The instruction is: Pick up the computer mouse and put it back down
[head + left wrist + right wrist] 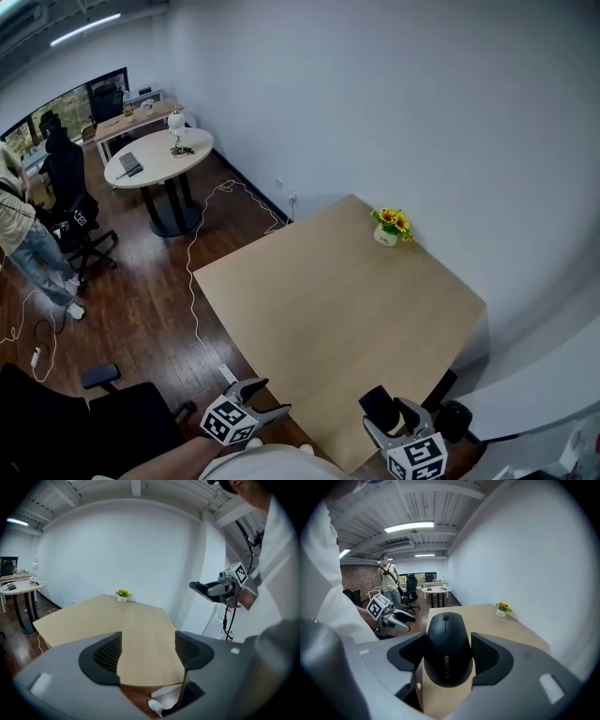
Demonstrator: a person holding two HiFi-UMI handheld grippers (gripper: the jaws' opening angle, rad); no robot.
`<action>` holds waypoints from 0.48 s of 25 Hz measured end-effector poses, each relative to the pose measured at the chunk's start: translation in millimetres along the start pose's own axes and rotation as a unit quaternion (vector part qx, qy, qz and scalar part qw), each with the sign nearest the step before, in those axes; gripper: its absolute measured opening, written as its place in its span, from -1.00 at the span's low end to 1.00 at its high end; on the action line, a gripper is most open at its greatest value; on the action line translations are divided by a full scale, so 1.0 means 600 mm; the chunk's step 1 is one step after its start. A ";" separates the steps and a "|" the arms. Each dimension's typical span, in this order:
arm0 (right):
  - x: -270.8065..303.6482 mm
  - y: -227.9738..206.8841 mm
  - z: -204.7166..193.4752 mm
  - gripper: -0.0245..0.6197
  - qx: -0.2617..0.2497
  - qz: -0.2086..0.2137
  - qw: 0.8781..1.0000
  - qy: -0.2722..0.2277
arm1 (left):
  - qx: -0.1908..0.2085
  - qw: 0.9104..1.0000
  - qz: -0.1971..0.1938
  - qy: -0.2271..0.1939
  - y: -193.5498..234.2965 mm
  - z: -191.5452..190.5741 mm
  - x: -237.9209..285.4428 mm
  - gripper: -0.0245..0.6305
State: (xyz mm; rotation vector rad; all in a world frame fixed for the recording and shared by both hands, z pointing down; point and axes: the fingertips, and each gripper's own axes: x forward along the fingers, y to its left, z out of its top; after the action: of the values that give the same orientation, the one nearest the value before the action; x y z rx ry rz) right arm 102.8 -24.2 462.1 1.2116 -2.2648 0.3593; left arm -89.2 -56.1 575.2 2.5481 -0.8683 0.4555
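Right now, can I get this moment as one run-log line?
right gripper: shut on mouse, held in the air | left gripper: open, empty | flower pot: on table, far edge

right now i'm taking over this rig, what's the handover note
Right gripper: shut on the computer mouse, held in the air by the table's near edge.
Left gripper: open, nothing between its jaws, also at the near edge.
Flower pot stands at the table's far side.
Done: mouse picked up.
Left: set it back down on the table and release.
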 end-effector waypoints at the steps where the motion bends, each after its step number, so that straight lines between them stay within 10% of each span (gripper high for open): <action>1: -0.002 0.004 0.002 0.00 0.000 0.001 1.000 -0.001 | -0.001 1.000 -0.002 -0.001 -0.001 0.002 0.001 0.09; 12: 0.009 0.006 0.001 0.00 0.007 0.001 1.000 -0.003 | 0.009 1.000 0.000 -0.011 -0.004 0.014 -0.003 0.09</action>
State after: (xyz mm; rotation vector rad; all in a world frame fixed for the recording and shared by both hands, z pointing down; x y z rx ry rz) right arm 97.4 -26.0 464.9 1.2178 -2.2724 0.3743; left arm -87.9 -57.5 566.4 2.5744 -0.8763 0.4399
